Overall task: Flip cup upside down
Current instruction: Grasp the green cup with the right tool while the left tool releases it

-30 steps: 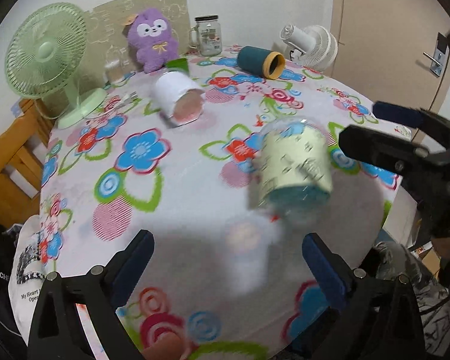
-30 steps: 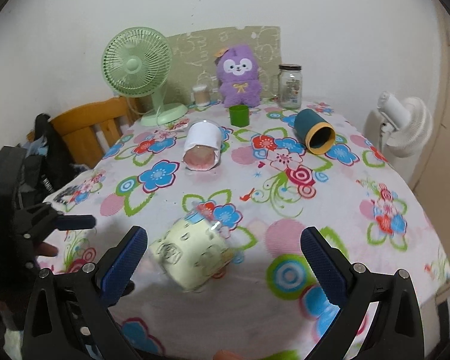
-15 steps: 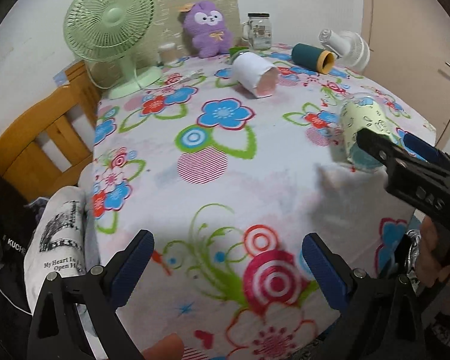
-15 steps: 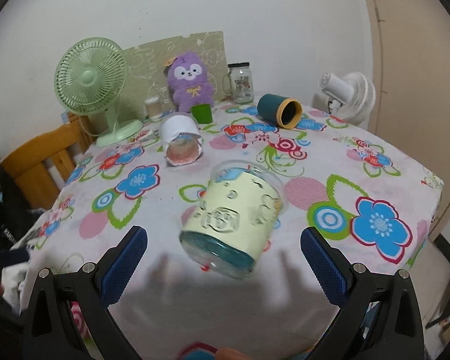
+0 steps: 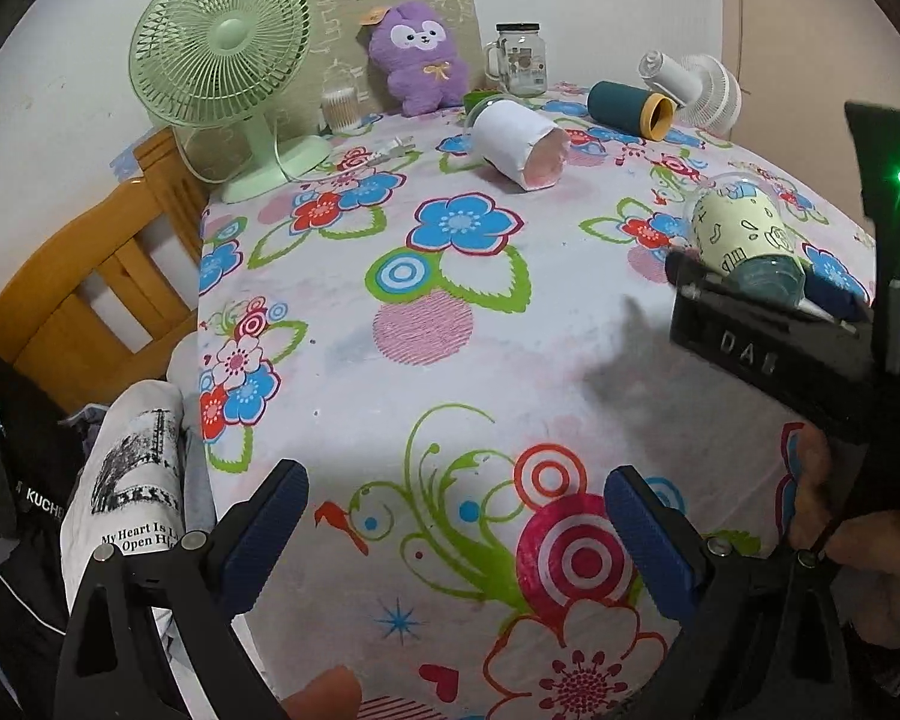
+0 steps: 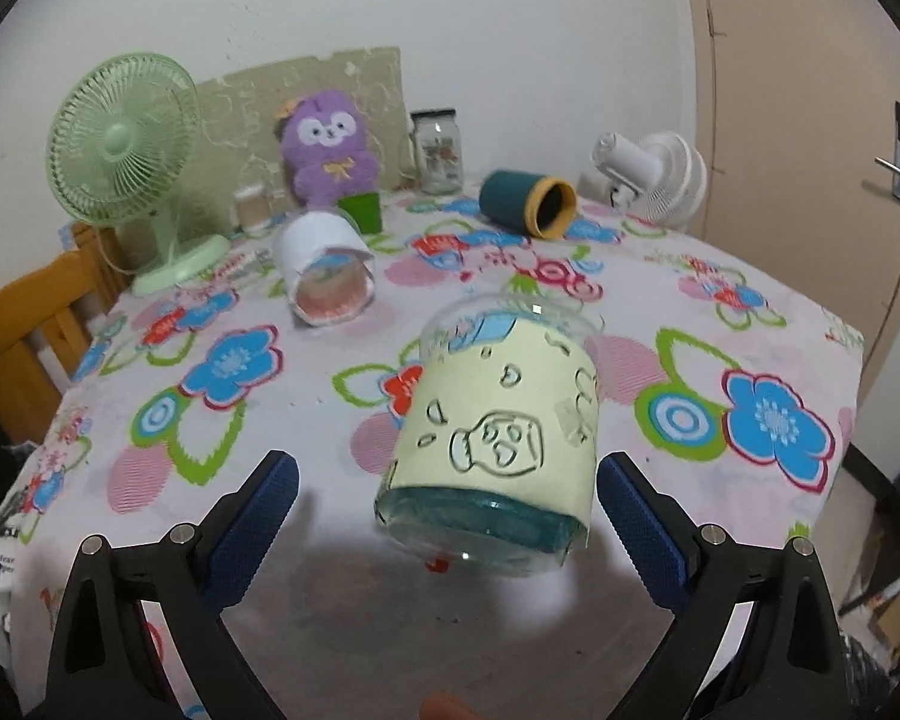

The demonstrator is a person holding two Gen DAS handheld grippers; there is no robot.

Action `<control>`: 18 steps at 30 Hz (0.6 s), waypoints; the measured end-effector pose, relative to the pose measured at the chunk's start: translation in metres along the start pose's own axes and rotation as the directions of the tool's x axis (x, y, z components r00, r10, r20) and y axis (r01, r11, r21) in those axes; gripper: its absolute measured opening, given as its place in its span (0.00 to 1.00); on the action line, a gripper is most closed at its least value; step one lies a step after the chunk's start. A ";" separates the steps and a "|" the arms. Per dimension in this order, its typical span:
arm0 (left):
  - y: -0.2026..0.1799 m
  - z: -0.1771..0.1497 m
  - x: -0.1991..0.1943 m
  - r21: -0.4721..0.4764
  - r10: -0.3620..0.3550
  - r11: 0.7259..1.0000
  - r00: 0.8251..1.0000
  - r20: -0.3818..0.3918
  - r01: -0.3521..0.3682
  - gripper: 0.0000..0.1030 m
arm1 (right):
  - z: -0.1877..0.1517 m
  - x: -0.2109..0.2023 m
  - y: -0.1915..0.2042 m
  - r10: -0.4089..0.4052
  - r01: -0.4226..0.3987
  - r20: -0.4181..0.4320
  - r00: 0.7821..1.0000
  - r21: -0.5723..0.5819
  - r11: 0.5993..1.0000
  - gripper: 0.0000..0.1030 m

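A clear plastic cup with a pale yellow cartoon sleeve and teal base (image 6: pixel 498 438) lies on its side on the flowered tablecloth (image 6: pixel 660 276), base toward me, between my right gripper's (image 6: pixel 447 516) open blue fingers (image 6: pixel 636 522). The fingers stand wider than the cup and do not touch it. In the left wrist view the cup (image 5: pixel 744 240) lies at the right, partly behind the right gripper's black body (image 5: pixel 768 336). My left gripper (image 5: pixel 456 540) is open and empty over the table's near left part.
A white-sleeved cup (image 6: pixel 327 276) and a dark teal cup with a yellow rim (image 6: pixel 528 204) lie on their sides farther back. A green fan (image 6: pixel 126 162), purple plush (image 6: pixel 330 150), glass jar (image 6: pixel 438 150), small green cup (image 6: pixel 363 210) and white fan (image 6: pixel 654 177) stand at the back. A wooden chair (image 5: pixel 84 282) is at the left.
My right gripper has closed in on the yellow cup, which now sits between its fingers. My left gripper has pulled back to the left, away from the cup.
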State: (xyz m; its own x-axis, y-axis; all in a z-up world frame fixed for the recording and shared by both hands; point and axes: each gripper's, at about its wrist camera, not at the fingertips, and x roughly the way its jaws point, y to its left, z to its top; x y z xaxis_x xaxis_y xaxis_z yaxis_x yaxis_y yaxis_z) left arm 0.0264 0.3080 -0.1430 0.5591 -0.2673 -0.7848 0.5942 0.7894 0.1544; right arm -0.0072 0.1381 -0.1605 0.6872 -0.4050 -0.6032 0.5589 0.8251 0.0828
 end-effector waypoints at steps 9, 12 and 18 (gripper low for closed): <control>-0.022 0.032 0.018 0.171 -0.059 0.983 0.998 -0.026 0.062 0.97 | -0.003 0.007 -0.009 0.000 0.004 -0.064 0.998 0.067 0.998 0.85; -0.026 0.040 0.022 0.228 -0.076 0.970 0.996 -0.037 0.083 0.97 | -0.004 0.011 -0.009 0.011 -0.004 -0.083 0.996 0.073 0.997 0.80; -0.034 0.044 0.033 0.281 -0.070 0.956 0.995 -0.069 0.087 0.97 | 0.000 0.013 -0.012 0.020 -0.014 -0.073 0.997 0.081 0.997 0.70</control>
State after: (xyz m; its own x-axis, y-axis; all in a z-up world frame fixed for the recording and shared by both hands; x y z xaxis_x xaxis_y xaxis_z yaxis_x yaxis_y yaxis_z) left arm 0.0505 0.2478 -0.1477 0.4747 -0.2828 -0.8335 0.7789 0.5759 0.2483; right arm -0.0055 0.1227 -0.1689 0.6625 -0.3585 -0.6577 0.5848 0.7963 0.1550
